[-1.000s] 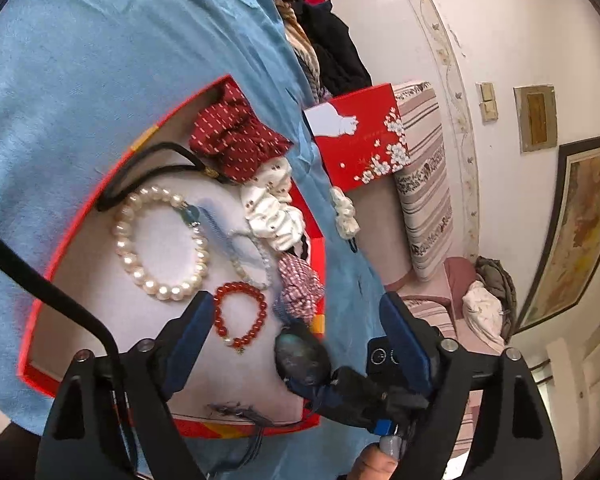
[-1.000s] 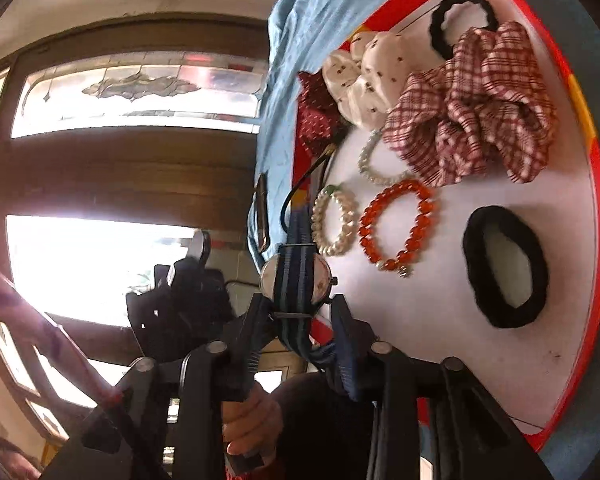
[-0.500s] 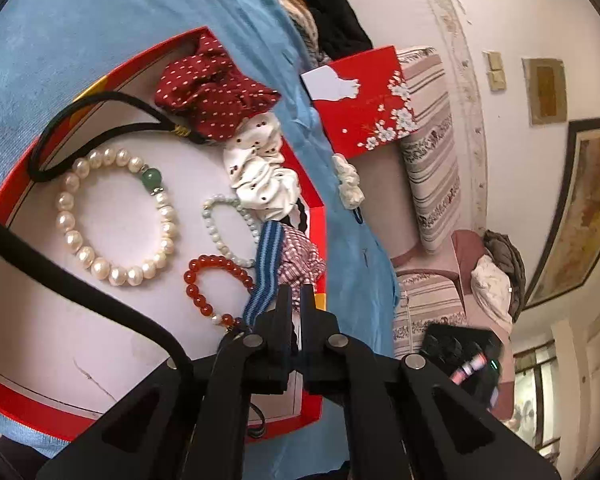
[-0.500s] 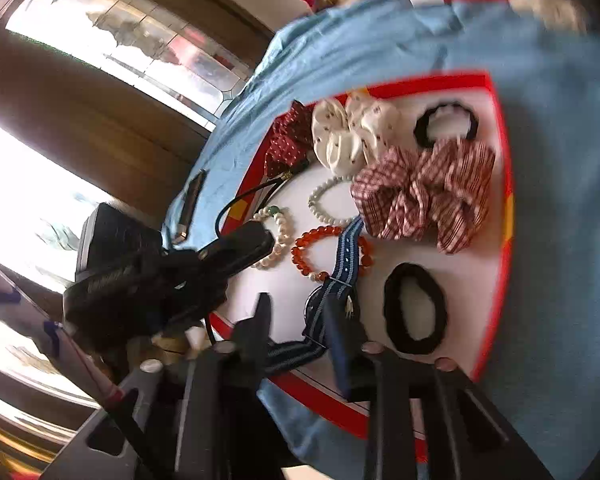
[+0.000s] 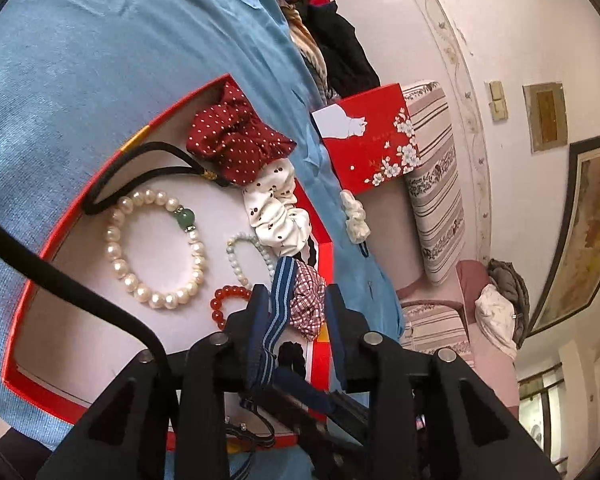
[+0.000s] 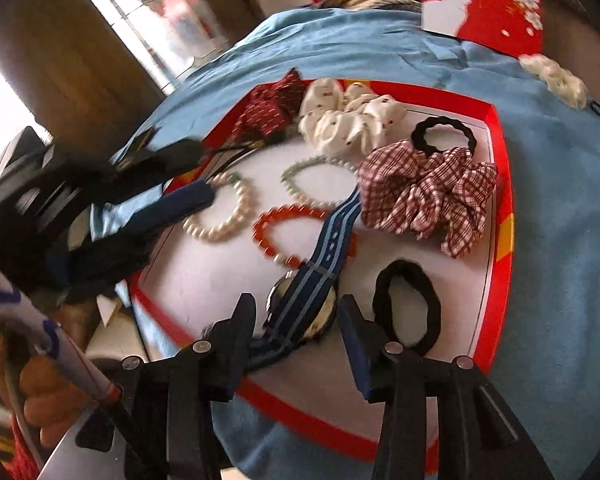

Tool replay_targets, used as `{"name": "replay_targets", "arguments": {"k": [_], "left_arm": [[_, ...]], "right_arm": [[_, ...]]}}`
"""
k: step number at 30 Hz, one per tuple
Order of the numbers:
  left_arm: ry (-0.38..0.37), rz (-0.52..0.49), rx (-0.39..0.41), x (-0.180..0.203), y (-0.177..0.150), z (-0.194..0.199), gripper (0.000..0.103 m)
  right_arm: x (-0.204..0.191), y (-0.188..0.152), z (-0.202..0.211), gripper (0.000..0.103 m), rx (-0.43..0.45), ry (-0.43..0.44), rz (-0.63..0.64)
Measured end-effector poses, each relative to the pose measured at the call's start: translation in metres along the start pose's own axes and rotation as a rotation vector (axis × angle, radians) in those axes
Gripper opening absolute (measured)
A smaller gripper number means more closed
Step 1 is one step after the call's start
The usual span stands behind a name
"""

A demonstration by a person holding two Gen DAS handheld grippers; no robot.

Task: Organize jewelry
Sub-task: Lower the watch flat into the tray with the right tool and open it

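Note:
A red-rimmed white tray (image 5: 72, 216) (image 6: 496, 148) lies on the blue cloth. In it lie a large pearl bracelet (image 5: 152, 248) (image 6: 224, 216), a small pearl bracelet (image 6: 320, 176), a red bead bracelet (image 5: 224, 304) (image 6: 288, 232), scrunchies and hair ties. A watch with a blue striped strap (image 5: 278, 308) (image 6: 316, 276) lies on the tray, its strap end over the red beads. My left gripper (image 5: 296, 300) is open with the strap between its fingers. My right gripper (image 6: 296, 320) is open around the watch face, not touching it.
A red gift box lid (image 5: 372, 140) (image 6: 496, 4) stands at the cloth's far edge beside a white scrunchie (image 5: 354, 216) (image 6: 556, 80). A pile of clothes (image 5: 332, 40) lies beyond. A striped sofa (image 5: 436, 200) is at the right.
The left gripper was shut on the strap half a second ago and has opened. The right gripper opened wider. The watch now rests on the tray.

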State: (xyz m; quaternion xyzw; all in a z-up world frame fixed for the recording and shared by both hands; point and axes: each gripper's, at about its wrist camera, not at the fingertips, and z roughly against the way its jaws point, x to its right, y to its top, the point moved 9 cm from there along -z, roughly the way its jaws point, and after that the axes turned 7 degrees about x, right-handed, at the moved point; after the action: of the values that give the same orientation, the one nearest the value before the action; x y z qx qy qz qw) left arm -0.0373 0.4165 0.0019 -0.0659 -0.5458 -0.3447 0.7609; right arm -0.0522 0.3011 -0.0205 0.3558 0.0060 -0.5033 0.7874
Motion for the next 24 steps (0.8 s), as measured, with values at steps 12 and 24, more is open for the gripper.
{"name": "replay_targets", "arguments": {"k": [12,24], "left_arm": [[-0.014,0.025,0.015,-0.003,0.004,0.006,0.028],[0.006,0.061,0.07,-0.011,0.013,0.016,0.033]], "right_arm": [[0.007,0.033,0.035,0.024,0.129,0.025,-0.075],[-0.002,0.107,0.139,0.023,0.483,-0.466,0.288]]}}
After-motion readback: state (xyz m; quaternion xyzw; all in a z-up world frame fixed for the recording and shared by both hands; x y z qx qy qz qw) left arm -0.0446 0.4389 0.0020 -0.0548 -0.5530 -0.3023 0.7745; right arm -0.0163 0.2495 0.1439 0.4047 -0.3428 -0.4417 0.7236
